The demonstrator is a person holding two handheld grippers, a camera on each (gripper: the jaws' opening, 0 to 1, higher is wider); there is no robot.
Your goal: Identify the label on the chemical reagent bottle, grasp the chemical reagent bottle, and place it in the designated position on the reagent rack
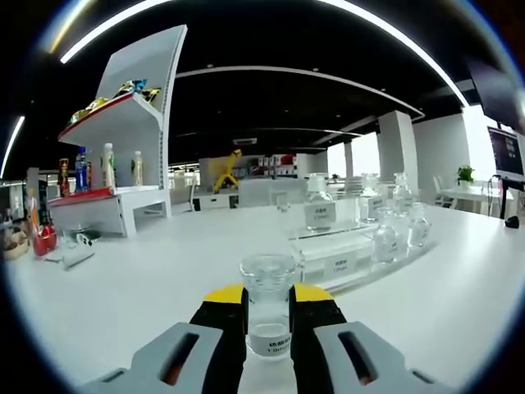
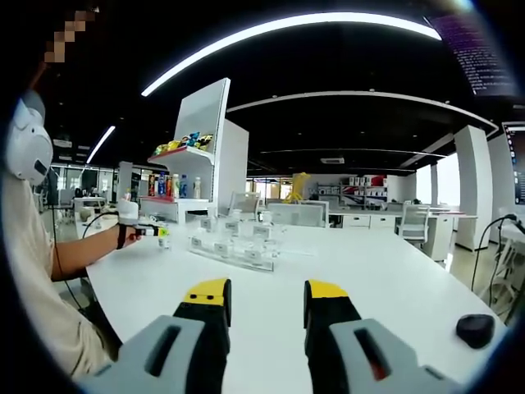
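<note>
Left gripper (image 1: 268,316) is clamping a clear reagent bottle (image 1: 267,302) between its yellow-tipped jaws, low over the white worktop (image 1: 148,279), and the risk I'm seeing is that smooth glass slipping or tilting as it's being carried to the clear reagent rack (image 1: 340,258) just ahead, or clipping the bottles already standing there. Right gripper (image 2: 266,308) is hanging open and empty over the worktop, jaws well apart, holding and touching nothing, with the rack farther off and a black mouse (image 2: 475,329) sitting at the right.
</note>
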